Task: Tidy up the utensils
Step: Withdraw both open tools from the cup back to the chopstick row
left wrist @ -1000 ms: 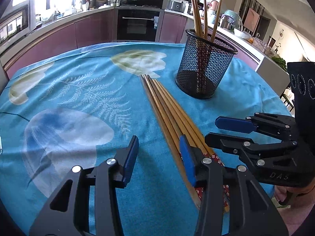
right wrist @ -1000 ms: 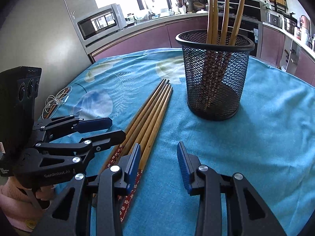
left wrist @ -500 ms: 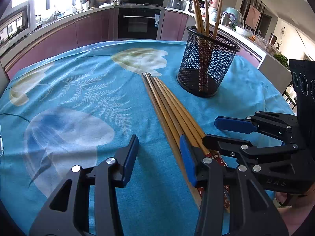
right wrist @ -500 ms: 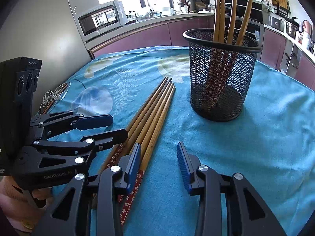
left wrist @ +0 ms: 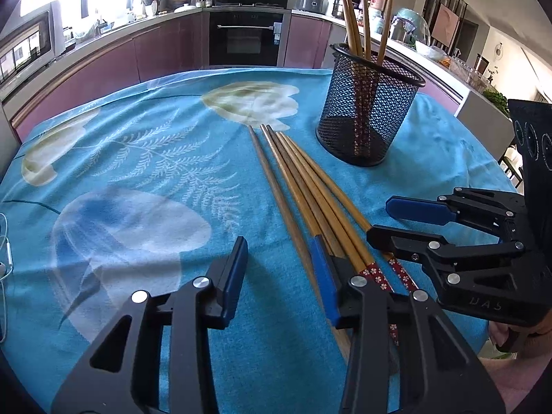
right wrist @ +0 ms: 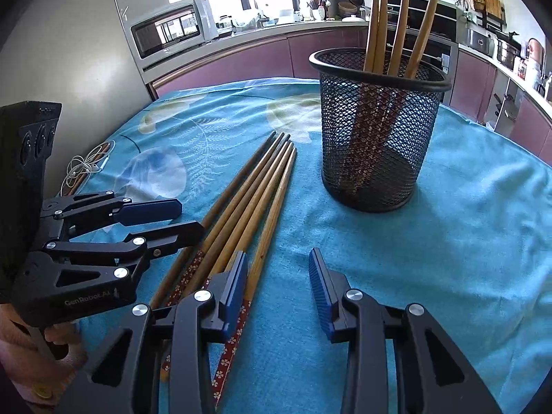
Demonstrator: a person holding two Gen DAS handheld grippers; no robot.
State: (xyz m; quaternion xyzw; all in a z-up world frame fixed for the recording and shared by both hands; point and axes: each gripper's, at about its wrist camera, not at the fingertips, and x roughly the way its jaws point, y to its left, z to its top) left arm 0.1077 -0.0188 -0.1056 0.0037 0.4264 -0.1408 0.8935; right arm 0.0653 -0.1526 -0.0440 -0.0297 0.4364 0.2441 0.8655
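Two tongs over blue-clothed surface (left wrist: 145, 158). Left tongs (left wrist: 281, 276) closing, nothing between the pads, only cloth. Loose chopsticks (left wrist: 303, 193) bundled flat beside them, right pad over the bundle. Right tongs (right wrist: 277, 291) parted, released, empty. Mesh holder (right wrist: 376, 131) upright farther right, four chopsticks standing inside.

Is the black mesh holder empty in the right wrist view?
No, four chopsticks stand upright inside the mesh holder, rising above its rim.
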